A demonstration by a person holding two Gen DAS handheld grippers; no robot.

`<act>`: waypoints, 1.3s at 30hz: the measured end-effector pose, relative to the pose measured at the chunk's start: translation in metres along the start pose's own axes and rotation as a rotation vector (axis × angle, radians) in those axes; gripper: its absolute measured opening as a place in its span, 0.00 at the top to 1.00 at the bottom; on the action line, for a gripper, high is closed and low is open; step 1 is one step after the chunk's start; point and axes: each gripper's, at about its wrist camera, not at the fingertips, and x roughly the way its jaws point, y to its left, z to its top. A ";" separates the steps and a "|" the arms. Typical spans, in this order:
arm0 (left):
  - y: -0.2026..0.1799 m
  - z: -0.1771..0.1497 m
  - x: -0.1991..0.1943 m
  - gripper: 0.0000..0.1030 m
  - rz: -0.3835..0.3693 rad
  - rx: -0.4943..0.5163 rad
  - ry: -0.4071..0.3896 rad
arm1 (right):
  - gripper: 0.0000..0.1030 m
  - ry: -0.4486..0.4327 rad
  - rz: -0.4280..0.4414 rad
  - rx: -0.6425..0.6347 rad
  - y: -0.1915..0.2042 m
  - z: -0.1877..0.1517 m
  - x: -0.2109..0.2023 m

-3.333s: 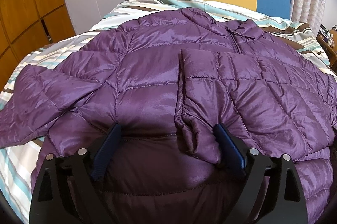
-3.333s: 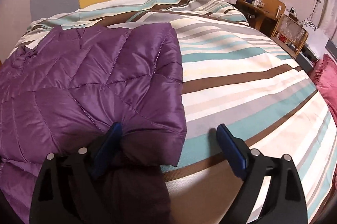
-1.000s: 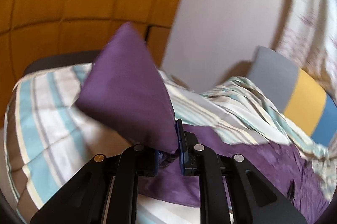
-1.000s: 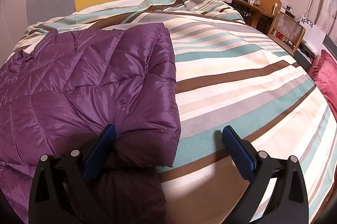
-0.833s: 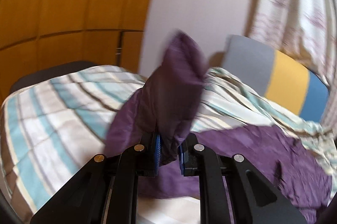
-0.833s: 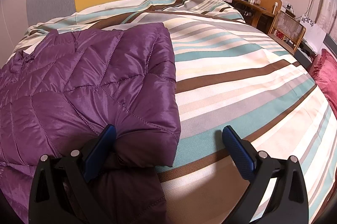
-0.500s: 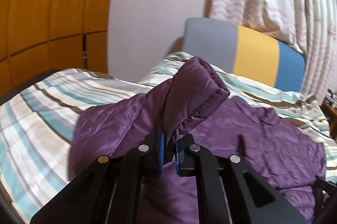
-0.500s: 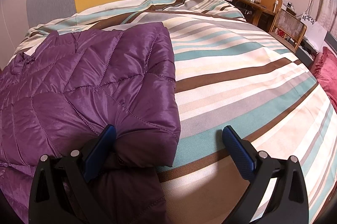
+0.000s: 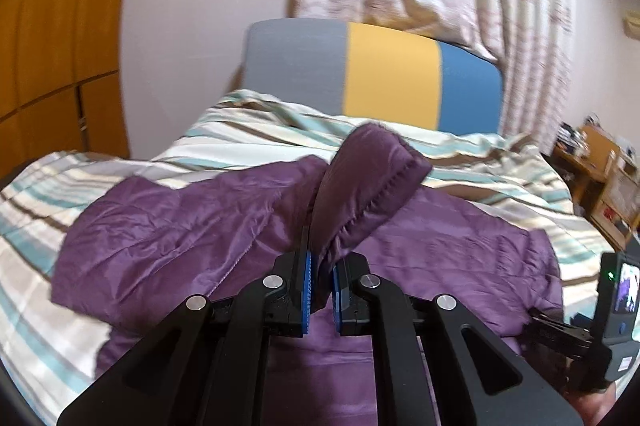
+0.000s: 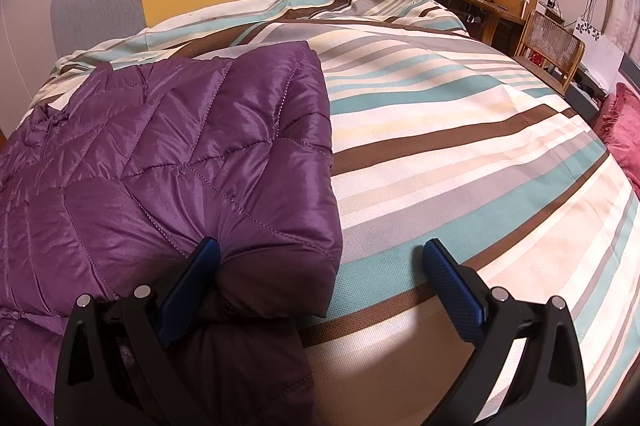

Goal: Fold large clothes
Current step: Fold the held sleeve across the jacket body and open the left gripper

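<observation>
Pinching sleeve cuff [image 9: 366, 181] – L gripper [image 9: 320, 300] – cuff end angled up-right.

Purple quilted jacket [image 10: 168, 161] – cream, teal, brown striped bedspread [image 10: 460, 129] – grey-yellow-blue headboard [image 9: 372, 73]

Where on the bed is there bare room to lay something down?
Bare striped bedspread lies right of the purple jacket, toward the desk. A strip also shows left of the jacket. The jacket crowds the middle.
</observation>
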 end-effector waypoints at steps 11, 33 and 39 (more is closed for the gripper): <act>-0.082 -0.024 0.026 0.92 -0.079 0.170 0.090 | 0.02 0.000 0.013 0.010 -0.001 -0.001 0.000; -0.064 -0.037 0.008 0.16 -0.207 0.094 0.151 | 0.02 0.001 0.013 0.010 -0.002 0.000 0.000; 0.004 -0.018 0.021 0.16 -0.076 -0.066 0.158 | 0.02 0.000 0.011 0.008 -0.001 0.000 0.000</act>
